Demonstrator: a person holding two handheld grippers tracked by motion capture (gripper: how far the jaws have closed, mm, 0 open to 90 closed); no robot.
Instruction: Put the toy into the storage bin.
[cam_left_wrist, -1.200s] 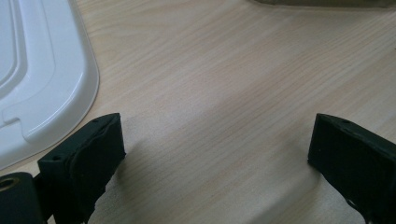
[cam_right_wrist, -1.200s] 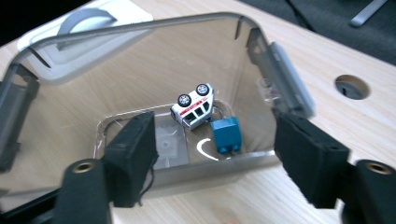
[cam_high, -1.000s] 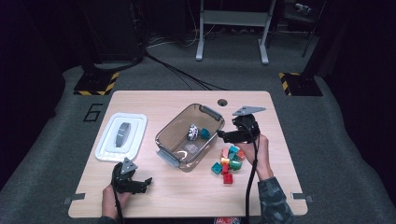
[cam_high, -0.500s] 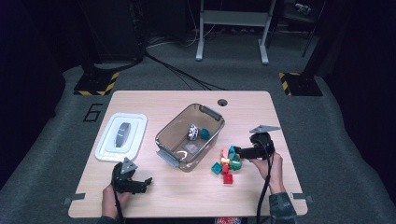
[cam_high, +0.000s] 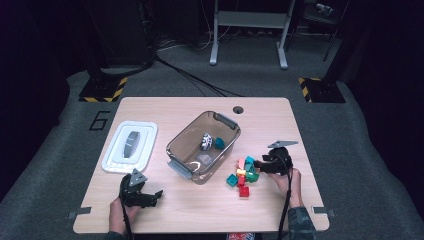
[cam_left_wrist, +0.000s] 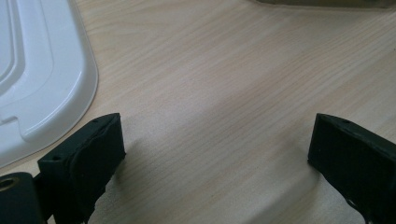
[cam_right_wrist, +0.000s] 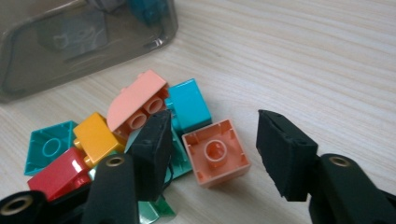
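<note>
A pile of toy bricks (cam_high: 243, 173) lies on the table right of the clear bin (cam_high: 176, 142). My right gripper (cam_high: 259, 164) is low at the pile's right side. In the right gripper view its jaws (cam_right_wrist: 215, 135) have just been closing and stand on either side of an upturned salmon brick (cam_right_wrist: 217, 157); the pads are not pressing on it. Around it lie a teal brick (cam_right_wrist: 187, 103), a salmon arched brick (cam_right_wrist: 137, 98), a yellow brick (cam_right_wrist: 95, 136) and a red brick (cam_right_wrist: 60, 173). My left gripper (cam_high: 151, 195) rests open near the front left, with only bare wood between its jaws (cam_left_wrist: 215, 135).
In the bin lie a teal brick (cam_high: 219, 143) and a black-and-white object (cam_high: 206, 141). A white lid (cam_high: 114, 160) lies left of the bin, and its edge (cam_left_wrist: 51, 88) is close to my left gripper. A cable hole (cam_high: 238, 109) sits near the table's far edge.
My right gripper has come down from the bin's right rim to the brick pile, and its jaws stand narrower around the salmon brick. The left gripper has stayed put.
</note>
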